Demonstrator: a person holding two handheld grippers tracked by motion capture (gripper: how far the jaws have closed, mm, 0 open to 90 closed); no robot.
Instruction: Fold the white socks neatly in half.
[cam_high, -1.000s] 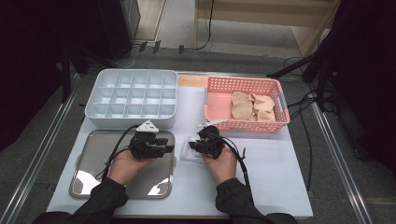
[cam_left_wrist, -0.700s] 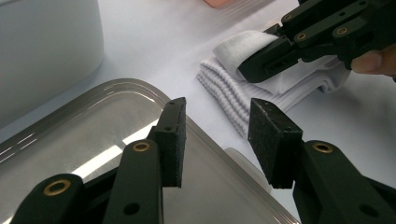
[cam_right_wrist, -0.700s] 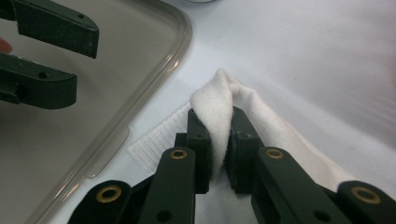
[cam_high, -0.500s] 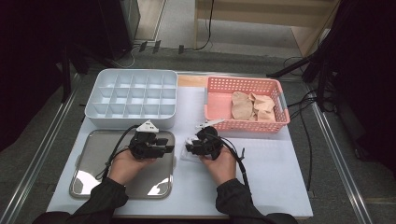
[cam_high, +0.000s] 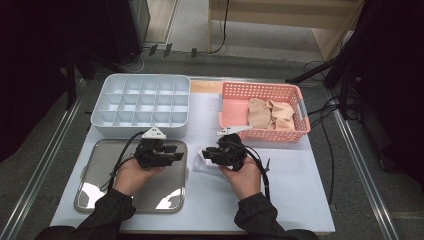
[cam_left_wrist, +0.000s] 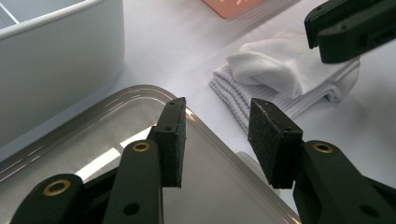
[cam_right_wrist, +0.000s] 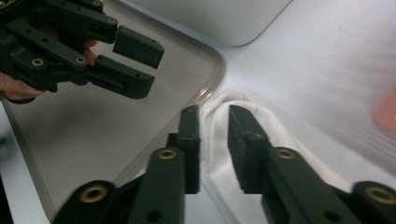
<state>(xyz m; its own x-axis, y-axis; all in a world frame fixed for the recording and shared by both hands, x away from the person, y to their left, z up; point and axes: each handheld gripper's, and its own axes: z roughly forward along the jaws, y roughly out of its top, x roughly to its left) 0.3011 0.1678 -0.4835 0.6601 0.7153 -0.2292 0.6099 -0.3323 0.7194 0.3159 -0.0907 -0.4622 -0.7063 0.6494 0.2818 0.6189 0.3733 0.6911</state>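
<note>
While parted, right gripper (cam_right_wrist: 213, 112) over sock (cam_left_wrist: 275, 70)

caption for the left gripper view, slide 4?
Open left gripper over the tray rim, facing a folded white sock.

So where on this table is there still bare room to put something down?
The white table is bare at its front right, below the pink basket and right of the right gripper. The steel tray has free metal at its front. It is crowded mid-table, where the left gripper and right gripper meet over the folded white cloth.
</note>
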